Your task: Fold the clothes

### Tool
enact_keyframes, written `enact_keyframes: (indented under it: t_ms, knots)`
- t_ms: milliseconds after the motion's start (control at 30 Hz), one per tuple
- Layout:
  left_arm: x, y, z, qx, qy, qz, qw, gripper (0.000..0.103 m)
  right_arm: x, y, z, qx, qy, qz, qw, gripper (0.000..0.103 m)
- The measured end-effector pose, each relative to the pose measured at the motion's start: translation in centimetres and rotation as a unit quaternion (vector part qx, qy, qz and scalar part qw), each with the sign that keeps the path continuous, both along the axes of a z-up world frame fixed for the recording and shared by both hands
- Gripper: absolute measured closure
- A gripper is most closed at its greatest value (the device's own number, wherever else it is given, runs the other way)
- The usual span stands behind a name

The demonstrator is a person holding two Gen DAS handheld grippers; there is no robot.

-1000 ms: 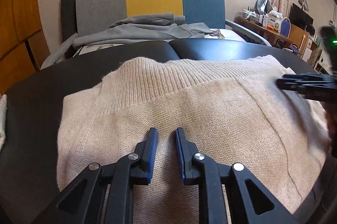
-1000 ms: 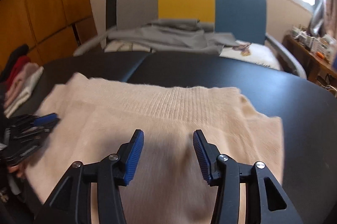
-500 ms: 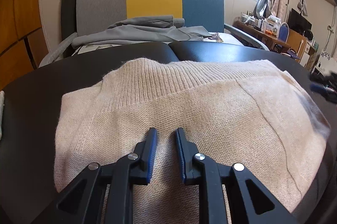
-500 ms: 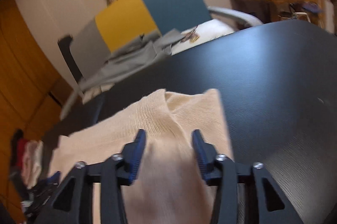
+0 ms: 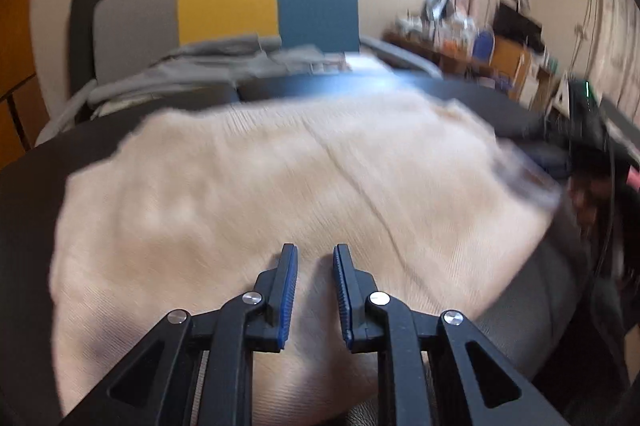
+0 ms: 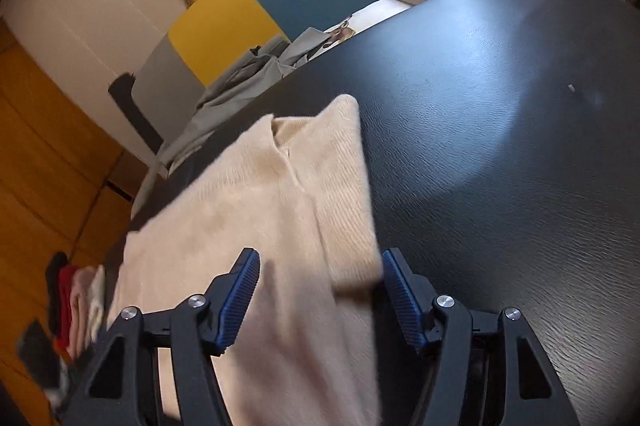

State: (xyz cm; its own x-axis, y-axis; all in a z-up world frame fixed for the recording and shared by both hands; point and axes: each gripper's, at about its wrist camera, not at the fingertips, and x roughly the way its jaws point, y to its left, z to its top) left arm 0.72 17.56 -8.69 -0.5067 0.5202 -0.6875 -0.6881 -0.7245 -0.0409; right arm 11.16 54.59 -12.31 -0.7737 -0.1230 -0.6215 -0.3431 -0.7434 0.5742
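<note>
A cream knitted sweater (image 5: 280, 194) lies folded on the black table (image 5: 36, 162). My left gripper (image 5: 314, 258) hovers over its near middle with the jaws a small gap apart and nothing between them. In the right wrist view the sweater (image 6: 272, 210) runs from the near left to a far corner. My right gripper (image 6: 320, 266) is wide open above the sweater's right edge, holding nothing. The right gripper shows blurred at the right edge of the left wrist view (image 5: 588, 130).
A grey, yellow and blue chair (image 5: 240, 6) stands behind the table with grey clothes (image 5: 224, 62) heaped on its seat. A stack of folded clothes (image 6: 76, 302) lies at the left. Bare black tabletop (image 6: 500, 114) spreads to the right. A cluttered desk (image 5: 460, 42) stands far right.
My right gripper has swung to the sweater's right edge, tilted, and opened wider. My left gripper has shifted slightly right over the sweater; its view is now blurred.
</note>
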Motion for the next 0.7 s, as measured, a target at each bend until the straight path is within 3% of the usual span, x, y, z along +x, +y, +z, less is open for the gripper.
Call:
enact_keyframes:
  t_ms: [33,67,100,133,233,367,500,700]
  knots:
    - [0.3,0.2,-0.4,-0.005,0.004,-0.003,1.0,0.084,-0.4,-0.2,-0.1,-0.004,-0.001,0.001,1.0,0.039]
    - [0.5,0.5,-0.7,-0.011,0.009,-0.005,0.9999,0.084,-0.7,-0.5,-0.2,-0.006,-0.003,0.002,1.0,0.05]
    - [0.6,0.7,-0.7,-0.019,0.015,-0.006,0.9997,0.084,-1.1,-0.7,-0.3,-0.009,-0.004,0.003,1.0,0.062]
    - [0.8,1.0,-0.8,-0.027,0.02,-0.007,0.9994,0.084,-1.7,-1.2,-0.7,-0.014,-0.014,0.017,1.0,0.082]
    - [0.9,1.3,-0.8,-0.034,0.026,-0.011,0.999,0.084,-1.6,-1.5,-0.9,-0.032,-0.009,0.017,0.999,0.082]
    - [0.1,0.1,0.0,-0.002,-0.005,-0.009,0.9999,0.084,-0.7,-0.4,-0.7,-0.096,0.002,0.003,0.995,0.083]
    - [-1.1,-3.5,1.6,0.014,0.018,0.049,0.9985,0.084,-0.3,0.3,0.5,-0.17,0.018,-0.008,0.985,0.083]
    - [-4.2,-10.5,0.1,0.012,-0.017,0.097,0.9951,0.083,-1.7,-2.0,4.6,-0.216,0.037,0.008,0.976,0.083]
